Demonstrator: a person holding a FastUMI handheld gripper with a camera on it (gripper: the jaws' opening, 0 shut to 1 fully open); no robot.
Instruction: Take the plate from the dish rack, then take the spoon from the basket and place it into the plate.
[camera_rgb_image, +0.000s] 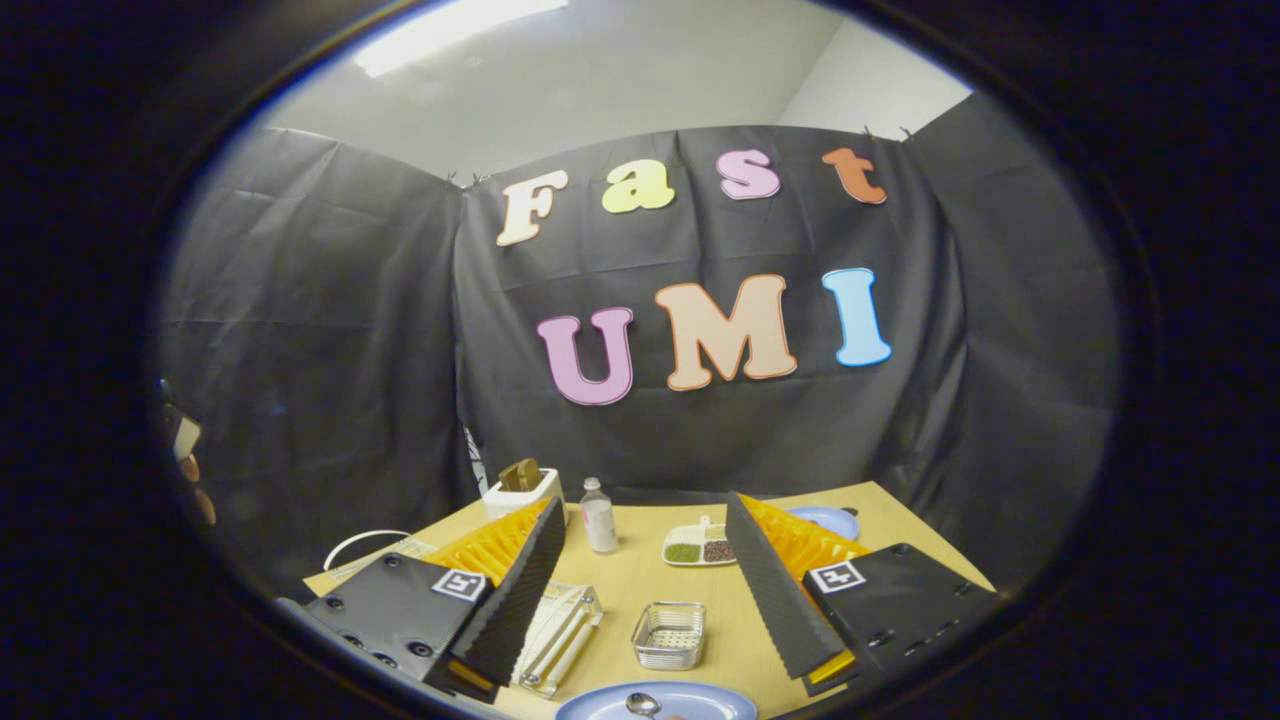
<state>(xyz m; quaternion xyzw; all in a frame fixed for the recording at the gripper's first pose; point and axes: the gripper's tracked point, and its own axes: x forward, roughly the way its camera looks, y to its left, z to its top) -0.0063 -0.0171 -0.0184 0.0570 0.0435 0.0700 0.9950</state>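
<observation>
A blue plate (700, 702) lies on the wooden table (740, 625), close under the base of my fingers. A metal spoon (640, 705) rests in it, only its bowl end showing. Just beyond the plate stands the small wire-mesh basket (668, 634), between the two fingers. The pale dish rack (560, 632) sits beside the basket, right against my left finger. My gripper (645, 512) is raised above the table and stands wide open, holding nothing.
At the table's back stand a white toaster (522, 490) with bread, a small bottle (599, 515) and a white divided tray (700, 548) of grains. A second blue plate (828, 520) lies behind the right finger. A person's hand (190, 460) shows far left.
</observation>
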